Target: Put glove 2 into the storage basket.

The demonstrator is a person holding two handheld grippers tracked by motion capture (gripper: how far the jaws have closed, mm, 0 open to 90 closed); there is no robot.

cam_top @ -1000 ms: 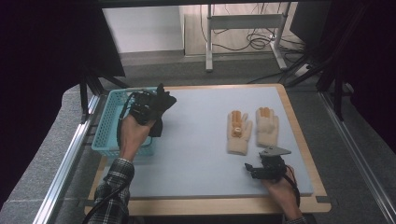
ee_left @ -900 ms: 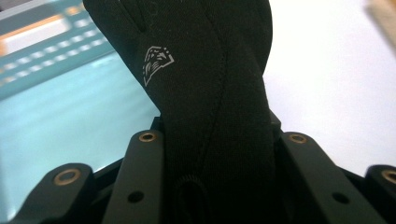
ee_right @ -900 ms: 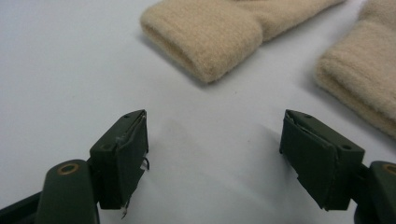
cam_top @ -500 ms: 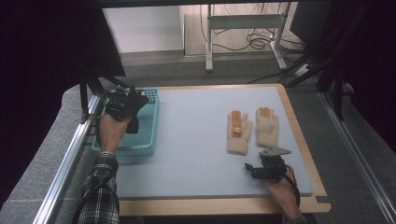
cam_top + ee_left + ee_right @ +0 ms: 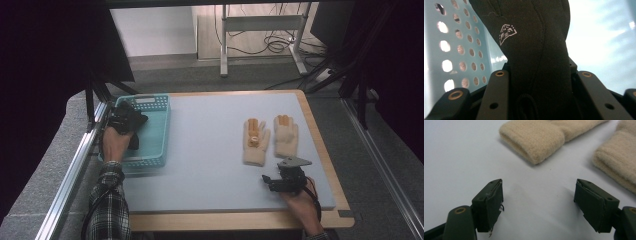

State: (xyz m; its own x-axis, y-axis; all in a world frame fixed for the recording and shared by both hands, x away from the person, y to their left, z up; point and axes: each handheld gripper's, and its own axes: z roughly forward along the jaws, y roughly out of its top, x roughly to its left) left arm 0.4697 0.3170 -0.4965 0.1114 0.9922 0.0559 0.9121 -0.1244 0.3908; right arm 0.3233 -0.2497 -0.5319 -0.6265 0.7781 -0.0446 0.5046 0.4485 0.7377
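Note:
My left gripper (image 5: 122, 121) hangs low over the teal basket (image 5: 150, 145), shut on a black glove (image 5: 132, 122). In the left gripper view the black glove (image 5: 536, 50), with a small white logo, packs the gap between the jaws of the left gripper (image 5: 541, 73). Those jaws have just been opening slightly, and the glove still sits between them. The basket's perforated wall (image 5: 454, 45) stands close behind. My right gripper (image 5: 280, 177) rests open on the mat just short of two beige gloves (image 5: 256, 142) (image 5: 285, 136). The cuffs (image 5: 536, 137) (image 5: 616, 162) lie ahead of the right gripper (image 5: 539, 192).
A pale blue mat (image 5: 210, 150) covers the wood-edged table (image 5: 320, 135). A metal rail (image 5: 75, 170) runs along the left side beside the basket. A desk frame with cables (image 5: 260, 30) stands on the floor beyond the far edge.
My left hand has carried the black glove leftward and down, from the basket's right edge to over its left part. The right hand has stayed put.

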